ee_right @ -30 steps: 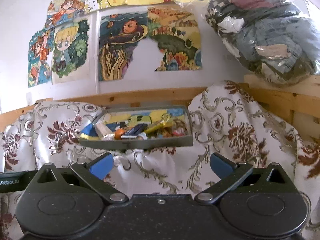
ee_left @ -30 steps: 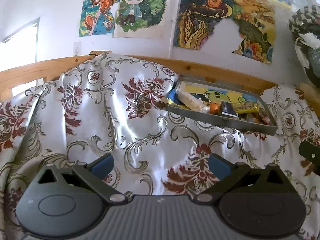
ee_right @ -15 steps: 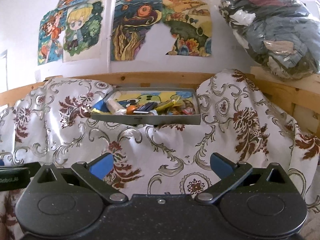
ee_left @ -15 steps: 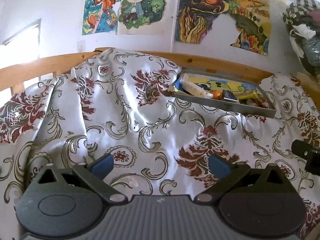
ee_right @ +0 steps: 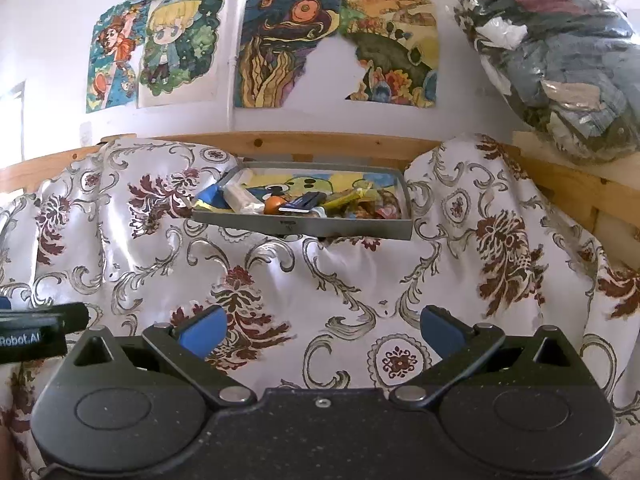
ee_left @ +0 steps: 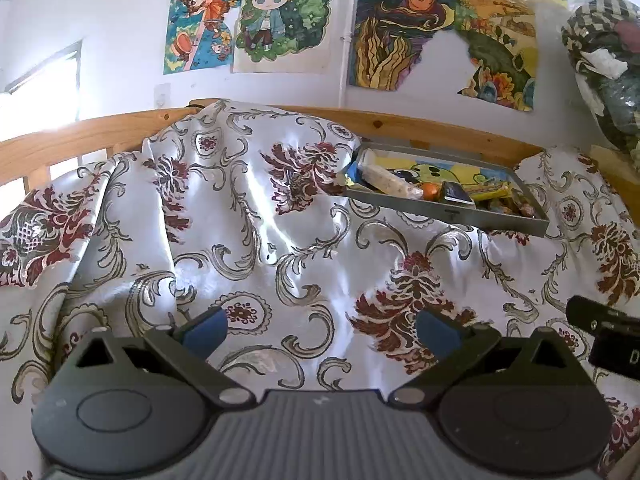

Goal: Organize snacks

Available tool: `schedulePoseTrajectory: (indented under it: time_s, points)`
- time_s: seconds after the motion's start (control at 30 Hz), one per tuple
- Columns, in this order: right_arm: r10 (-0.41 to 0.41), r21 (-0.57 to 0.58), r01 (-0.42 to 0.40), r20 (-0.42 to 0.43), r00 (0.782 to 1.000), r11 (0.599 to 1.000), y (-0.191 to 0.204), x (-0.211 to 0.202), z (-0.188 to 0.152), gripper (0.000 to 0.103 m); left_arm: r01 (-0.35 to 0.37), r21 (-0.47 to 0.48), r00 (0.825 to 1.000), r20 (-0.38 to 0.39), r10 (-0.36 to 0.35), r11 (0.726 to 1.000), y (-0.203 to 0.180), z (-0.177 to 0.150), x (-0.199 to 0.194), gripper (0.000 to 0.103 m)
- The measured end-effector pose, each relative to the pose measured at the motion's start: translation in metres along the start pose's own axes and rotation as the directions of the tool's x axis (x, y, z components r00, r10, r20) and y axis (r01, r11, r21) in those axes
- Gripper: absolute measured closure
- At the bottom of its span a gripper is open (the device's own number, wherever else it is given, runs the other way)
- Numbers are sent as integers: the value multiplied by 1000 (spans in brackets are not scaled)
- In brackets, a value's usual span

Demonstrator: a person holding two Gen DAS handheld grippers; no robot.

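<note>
A shallow grey metal tin [ee_right: 304, 226] [ee_left: 444, 210] rests on the patterned cloth far ahead of both grippers. It holds several snacks: a pale wrapped bar [ee_right: 240, 198] [ee_left: 390, 182], a small orange piece [ee_right: 274, 205] [ee_left: 431, 191], a dark blue packet [ee_right: 304, 201] [ee_left: 456, 194] and yellow wrappers [ee_right: 352, 196]. My left gripper [ee_left: 320, 330] is open and holds nothing, low over the cloth. My right gripper [ee_right: 320, 328] is open too, with nothing between its blue pads, facing the tin straight on.
A white satin cloth [ee_left: 256, 240] with red and grey flourishes drapes a wooden frame [ee_right: 332, 144]. Drawings [ee_right: 288, 44] hang on the wall behind. A clear bag of clothes [ee_right: 560, 56] sits on the rail at the right. The other gripper's edge [ee_left: 608, 338] shows at the right.
Both grippers have pulled back and down from the tin, which now looks smaller and farther off. Both stay open, and the snacks in the tin have not moved.
</note>
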State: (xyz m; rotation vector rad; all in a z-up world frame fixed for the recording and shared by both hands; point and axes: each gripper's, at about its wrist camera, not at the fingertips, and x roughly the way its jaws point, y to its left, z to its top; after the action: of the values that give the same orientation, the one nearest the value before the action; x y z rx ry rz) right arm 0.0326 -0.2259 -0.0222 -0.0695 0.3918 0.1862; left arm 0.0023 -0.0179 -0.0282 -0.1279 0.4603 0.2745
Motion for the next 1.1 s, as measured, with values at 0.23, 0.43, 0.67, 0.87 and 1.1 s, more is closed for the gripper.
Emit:
schedulePoseTrajectory:
  time_s: [0.23,0.43,0.67,0.87,1.1]
  points:
    - [0,-8,0,-3,1000,1000,1,1,0,1,2,-1,1000,-2,-2,1000,0,0,0,0]
    - [0,-9,-1,-4,1000,1000,1,1,0,1,2,-2,1000,-1,-2,1000,1,0,0,0]
    - [-1,-11,1,-7,1000,1000,1,2,-1,1,7,-4,1000,4,-6,1000,-1,1,-1,0]
    - [-1,-12,1,-7,1000,1000,1,2,-1,1,7,-7,1000,7,-7,1000,-3,1,-3,0]
    - [-1,-13,1,-8,1000,1000,1,2,-1,1,5,-12,1000,9,-5,1000,-3,1,-4,0]
